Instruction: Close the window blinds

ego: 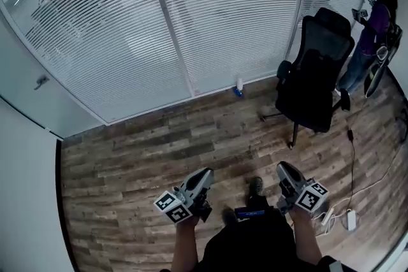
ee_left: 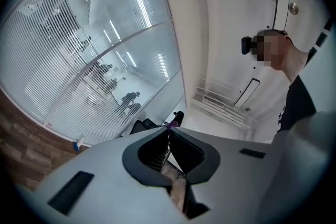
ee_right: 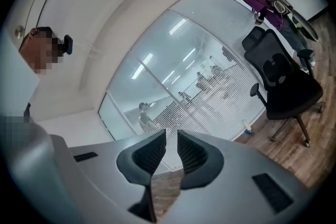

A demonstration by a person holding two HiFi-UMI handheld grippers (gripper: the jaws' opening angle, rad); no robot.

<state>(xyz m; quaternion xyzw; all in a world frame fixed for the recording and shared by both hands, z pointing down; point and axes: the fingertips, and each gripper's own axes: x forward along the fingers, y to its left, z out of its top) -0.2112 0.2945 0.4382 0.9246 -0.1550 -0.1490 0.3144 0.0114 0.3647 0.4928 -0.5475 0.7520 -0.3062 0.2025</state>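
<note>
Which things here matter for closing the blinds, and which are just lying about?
Job:
- white slatted window blinds
- left gripper, jaws shut, empty
- right gripper, jaws slightly apart, empty

Lying about:
- black swivel office chair
- small white-and-blue bottle below the blinds
- white power adapter on the wood floor

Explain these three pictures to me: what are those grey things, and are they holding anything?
No robot here: a person holds a claw in each hand. The head view looks down from their head at the left claw and right claw above a wooden floor. The other two views come from cameras riding on each claw. The left claw is shut, the right slightly open; both are empty. Ahead are the window blinds, slats open, and a black office chair.
</note>
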